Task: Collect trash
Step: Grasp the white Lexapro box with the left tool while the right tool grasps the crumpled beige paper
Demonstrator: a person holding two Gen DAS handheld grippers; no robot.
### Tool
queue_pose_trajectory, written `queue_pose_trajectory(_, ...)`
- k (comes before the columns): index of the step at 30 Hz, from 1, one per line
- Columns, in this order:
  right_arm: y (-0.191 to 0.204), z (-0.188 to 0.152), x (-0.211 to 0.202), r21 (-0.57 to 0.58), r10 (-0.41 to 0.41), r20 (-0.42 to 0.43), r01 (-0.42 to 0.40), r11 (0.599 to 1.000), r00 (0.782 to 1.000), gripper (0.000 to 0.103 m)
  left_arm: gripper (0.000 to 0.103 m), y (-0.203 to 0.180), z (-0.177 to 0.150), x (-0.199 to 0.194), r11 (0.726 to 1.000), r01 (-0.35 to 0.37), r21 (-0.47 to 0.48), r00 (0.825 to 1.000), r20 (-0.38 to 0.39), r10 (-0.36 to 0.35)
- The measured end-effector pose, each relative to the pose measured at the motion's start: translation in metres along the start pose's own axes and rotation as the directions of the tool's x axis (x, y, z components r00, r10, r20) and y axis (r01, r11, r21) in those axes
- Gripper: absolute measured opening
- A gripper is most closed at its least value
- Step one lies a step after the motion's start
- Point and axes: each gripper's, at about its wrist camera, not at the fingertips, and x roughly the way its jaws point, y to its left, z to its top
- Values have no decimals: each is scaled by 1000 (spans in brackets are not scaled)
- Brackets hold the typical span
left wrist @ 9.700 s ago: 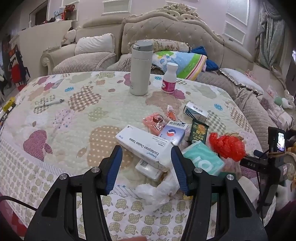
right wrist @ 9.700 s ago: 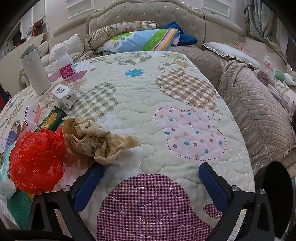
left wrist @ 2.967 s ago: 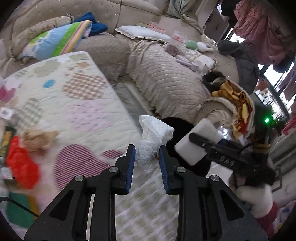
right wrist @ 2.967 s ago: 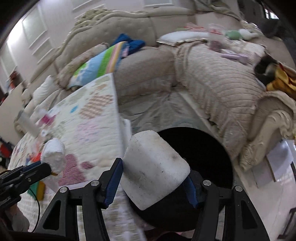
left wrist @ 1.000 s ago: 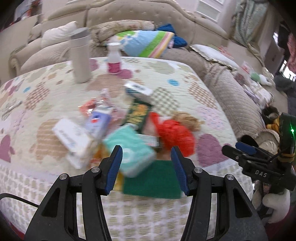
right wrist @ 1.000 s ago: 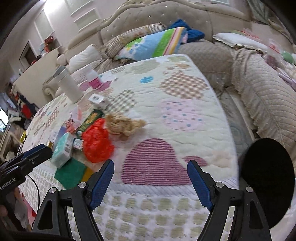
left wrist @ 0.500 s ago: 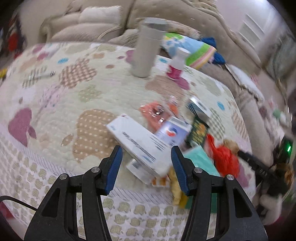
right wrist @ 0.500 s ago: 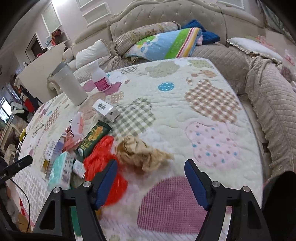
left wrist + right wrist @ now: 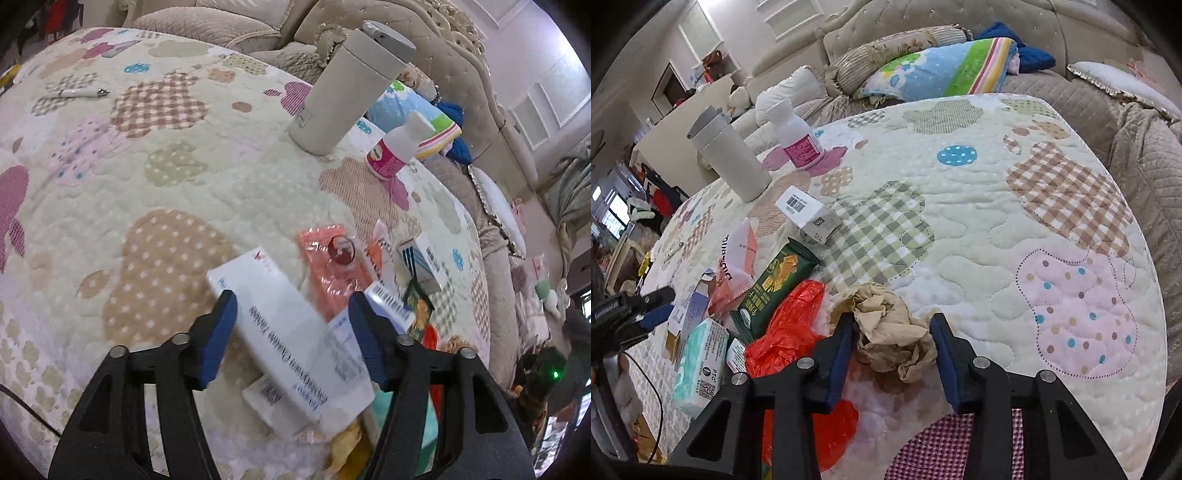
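Observation:
In the left wrist view my left gripper (image 9: 293,321) is open, its blue fingers on either side of a long white medicine box (image 9: 291,332) that lies on the quilted table. An orange plastic wrapper (image 9: 332,258) lies just beyond it. In the right wrist view my right gripper (image 9: 892,350) is open around a crumpled tan paper wad (image 9: 890,328); whether the pads touch it I cannot tell. A red plastic bag (image 9: 790,339) lies to its left. The left gripper shows at the far left (image 9: 646,314).
A grey tumbler (image 9: 343,96) and a pink-labelled white bottle (image 9: 395,151) stand at the back. A small white barcode box (image 9: 809,214), a green snack packet (image 9: 772,288) and a teal tissue pack (image 9: 698,362) lie nearby. A pen (image 9: 75,93) lies far left. Sofas surround the table.
Both grippers have come back to the table from the black bin. The left moved in over the white box. The right closed in on the tan paper wad and narrowed.

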Motion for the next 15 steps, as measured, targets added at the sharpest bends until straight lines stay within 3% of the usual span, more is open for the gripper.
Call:
queue_pose_trajectory(9,1,-1,-3,-4,5,10,-5,1000,1000,39,63,2,-4,-1,999,-42,-4,999,-23,42)
queue_pose_trajectory(15,0,-4,-6,3,8,7,-8,1000,1000,39,63,11,-11,6,999,-23,-49,998,-61,20)
